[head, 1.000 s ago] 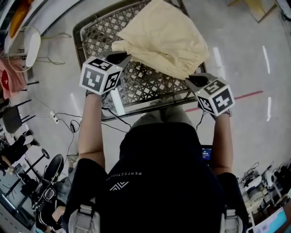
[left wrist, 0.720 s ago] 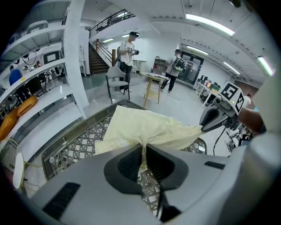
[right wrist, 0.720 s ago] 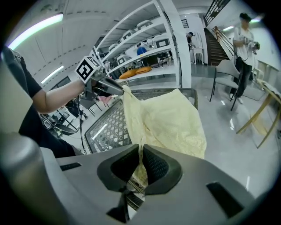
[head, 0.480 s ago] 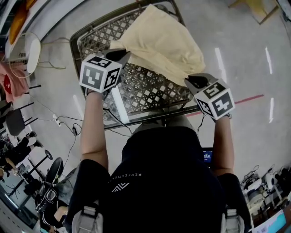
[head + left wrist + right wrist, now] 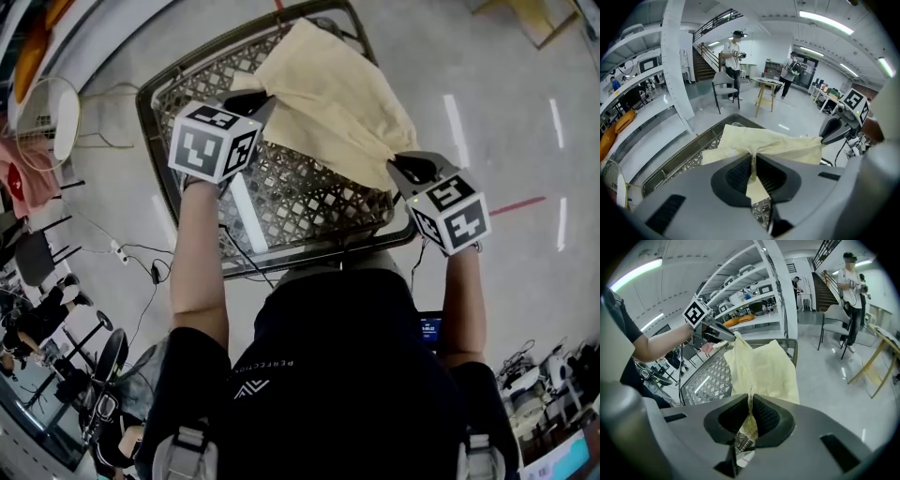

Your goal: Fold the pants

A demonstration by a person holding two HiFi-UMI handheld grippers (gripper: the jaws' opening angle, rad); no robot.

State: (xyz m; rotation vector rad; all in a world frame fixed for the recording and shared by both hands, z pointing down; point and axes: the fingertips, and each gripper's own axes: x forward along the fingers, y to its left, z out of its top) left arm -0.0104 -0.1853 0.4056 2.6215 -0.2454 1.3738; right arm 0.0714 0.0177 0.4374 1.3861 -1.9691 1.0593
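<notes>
Found left tool and right tool each pinched tight on a near corner of the pale yellow cloth pants. Saw the cloth stretched between them over the dark metal lattice surface, far part apparently resting at its far rim. Judged best to keep both grips level and the cloth taut, then lay edges square. Could not make out waistband, legs or far hem.

Overhead plus facing close-ups, pants shared
</notes>
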